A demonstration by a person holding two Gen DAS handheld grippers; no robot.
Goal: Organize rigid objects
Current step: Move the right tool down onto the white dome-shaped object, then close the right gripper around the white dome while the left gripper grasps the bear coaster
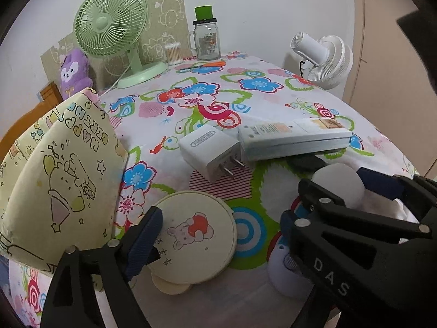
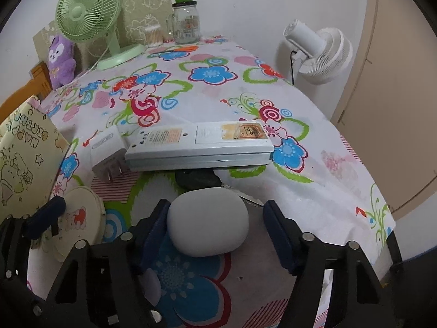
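Note:
A white egg-shaped object [image 2: 207, 221] lies near the front of the floral tablecloth [image 2: 218, 101]. My right gripper [image 2: 215, 227] is open around it: the left pad [image 2: 154, 227] sits against its side, and a gap shows at the right pad. In the left wrist view, my left gripper [image 1: 218, 224] stands open around a round cream disc with a rabbit picture [image 1: 196, 235], its right pad well clear of the rim. A white plug charger [image 1: 210, 150] and a long white power strip [image 1: 295, 139] lie side by side further back. A pale lavender piece [image 1: 284, 270] sits beneath the left gripper's right finger.
A yellow cartoon-print fabric bag [image 1: 60, 175] stands at the left edge. At the back are a green fan [image 1: 112, 27], a purple plush [image 1: 73, 71], a cotton swab tub [image 1: 173, 53], a glass jar mug [image 1: 207, 41] and orange scissors [image 1: 210, 65]. A white fan [image 1: 325, 60] stands beyond the right edge. A dark object [image 2: 196, 179] lies under the strip.

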